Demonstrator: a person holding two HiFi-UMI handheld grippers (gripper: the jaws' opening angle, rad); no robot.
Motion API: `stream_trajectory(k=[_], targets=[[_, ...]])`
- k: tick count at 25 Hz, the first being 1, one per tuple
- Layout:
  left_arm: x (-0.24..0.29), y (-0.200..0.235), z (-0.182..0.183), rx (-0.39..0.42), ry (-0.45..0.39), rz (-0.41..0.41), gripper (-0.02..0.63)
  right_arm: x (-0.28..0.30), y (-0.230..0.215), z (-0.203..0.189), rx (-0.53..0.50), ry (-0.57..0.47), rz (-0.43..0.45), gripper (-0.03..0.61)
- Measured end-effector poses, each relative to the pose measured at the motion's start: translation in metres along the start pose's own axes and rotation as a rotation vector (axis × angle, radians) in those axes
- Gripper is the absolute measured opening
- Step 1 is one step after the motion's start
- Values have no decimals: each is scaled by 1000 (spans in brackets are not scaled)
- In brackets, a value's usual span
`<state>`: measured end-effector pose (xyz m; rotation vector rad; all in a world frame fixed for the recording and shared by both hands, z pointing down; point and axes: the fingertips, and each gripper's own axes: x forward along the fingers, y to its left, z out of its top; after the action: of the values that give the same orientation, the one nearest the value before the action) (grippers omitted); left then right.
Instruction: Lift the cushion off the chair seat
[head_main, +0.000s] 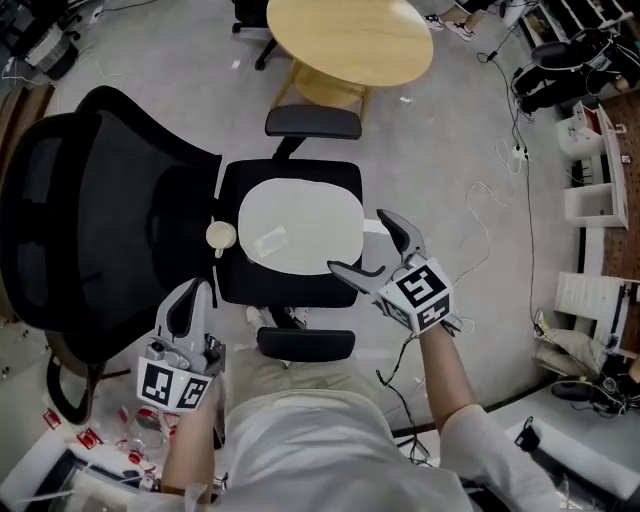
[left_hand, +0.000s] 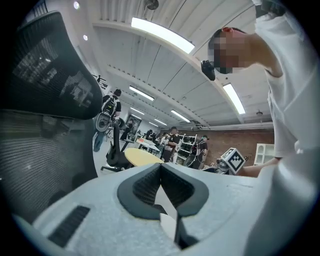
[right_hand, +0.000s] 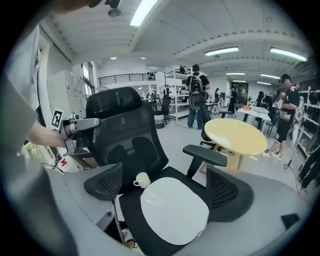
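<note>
Beside the cushion (head_main: 300, 225), a cream cup (head_main: 221, 236)

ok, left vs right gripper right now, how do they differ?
The left gripper has its jaws together; the right gripper has them wide apart. The left one sits off beside the chair's backrest; the right one is at the white cushion, aimed at it. Both hold nothing.
</note>
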<state>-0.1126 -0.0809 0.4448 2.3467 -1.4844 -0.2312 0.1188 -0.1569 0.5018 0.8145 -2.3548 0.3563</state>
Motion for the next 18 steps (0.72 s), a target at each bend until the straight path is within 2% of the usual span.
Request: stream_trajectory(k=[5, 8, 11, 14, 18], targets=[[21, 11, -32, -26, 2, 36, 14, 73, -21, -36, -138, 114, 56, 509], [23, 28, -51, -28, 5, 68, 14, 116, -25, -60, -140, 161, 126, 508], [22, 44, -67, -33, 6, 99, 14, 158, -39, -94, -191, 242, 142, 506], [20, 51, -80, -38, 16, 130, 14, 195, -56, -129, -194, 314, 164, 505], [13, 60, -98, -56, 40, 182, 14, 245, -82, -181, -354, 448, 162, 461]])
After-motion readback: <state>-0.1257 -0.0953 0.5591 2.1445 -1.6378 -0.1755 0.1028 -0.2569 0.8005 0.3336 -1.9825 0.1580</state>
